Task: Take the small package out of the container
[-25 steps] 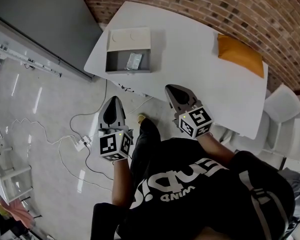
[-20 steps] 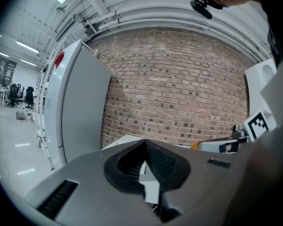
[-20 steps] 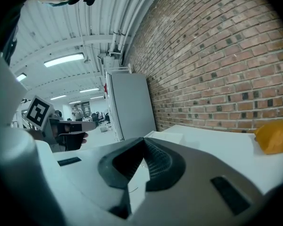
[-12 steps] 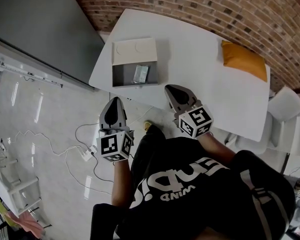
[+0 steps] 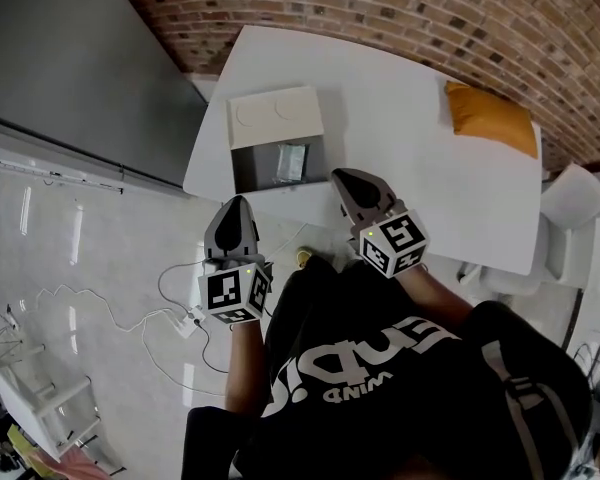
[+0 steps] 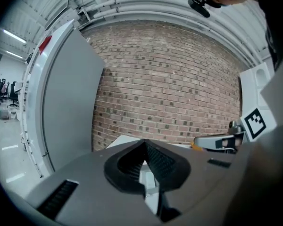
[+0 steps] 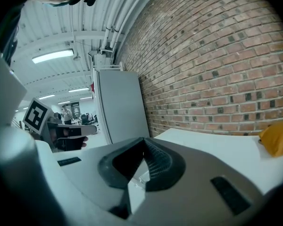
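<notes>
On the white table, near its front left edge, stands the grey container with its white lid folded back. A small silvery package lies inside it. My left gripper hangs over the floor just short of the table edge, below the container's left corner, its jaws shut and empty. My right gripper is at the table edge just right of the container, also shut and empty. In the gripper views, the left gripper and the right gripper show tips that meet.
An orange cushion lies at the table's far right. A brick wall runs behind the table and a grey panel stands to the left. White chairs are at the right. Cables and a power strip lie on the floor.
The person has stepped toward the table, so the container now lies closer to both grippers. Both stay shut.
</notes>
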{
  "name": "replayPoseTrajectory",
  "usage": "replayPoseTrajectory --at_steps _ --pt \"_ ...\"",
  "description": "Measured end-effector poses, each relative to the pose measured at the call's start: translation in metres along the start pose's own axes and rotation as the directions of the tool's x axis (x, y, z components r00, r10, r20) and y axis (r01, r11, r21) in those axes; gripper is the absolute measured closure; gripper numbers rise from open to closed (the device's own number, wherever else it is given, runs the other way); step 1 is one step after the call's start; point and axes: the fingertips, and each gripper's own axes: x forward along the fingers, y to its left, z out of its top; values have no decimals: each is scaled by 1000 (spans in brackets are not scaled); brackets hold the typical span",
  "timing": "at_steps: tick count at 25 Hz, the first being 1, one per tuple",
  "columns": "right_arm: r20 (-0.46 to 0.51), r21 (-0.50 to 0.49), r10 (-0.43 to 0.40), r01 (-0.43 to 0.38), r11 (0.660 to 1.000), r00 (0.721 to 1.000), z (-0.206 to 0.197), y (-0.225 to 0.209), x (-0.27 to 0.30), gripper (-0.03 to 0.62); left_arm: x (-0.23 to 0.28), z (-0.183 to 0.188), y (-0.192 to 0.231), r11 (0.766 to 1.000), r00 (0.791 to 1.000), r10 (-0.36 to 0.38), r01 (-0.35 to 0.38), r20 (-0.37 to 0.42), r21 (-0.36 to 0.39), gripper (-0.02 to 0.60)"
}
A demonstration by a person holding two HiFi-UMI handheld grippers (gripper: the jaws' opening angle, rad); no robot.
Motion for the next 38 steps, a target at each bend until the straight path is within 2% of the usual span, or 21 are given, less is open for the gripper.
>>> replayPoseTrajectory --at_steps 2,15,23,38 --pt "-3 3 -9 9 1000 1000 0 1 5 595 5 -1 2 1000 1000 -17 17 -16 -7 575" --pt "6 4 -46 46 999 999 11 -10 18 595 32 16 12 999 999 -42 41 24 7 575" --pt "22 0 -31 31 1000 999 24 -18 35 595 51 28 12 999 998 -47 46 38 17 575" --pt "-13 11 -9 9 1000 1000 23 -25 70 594 73 34 25 999 998 -32 32 47 8 575"
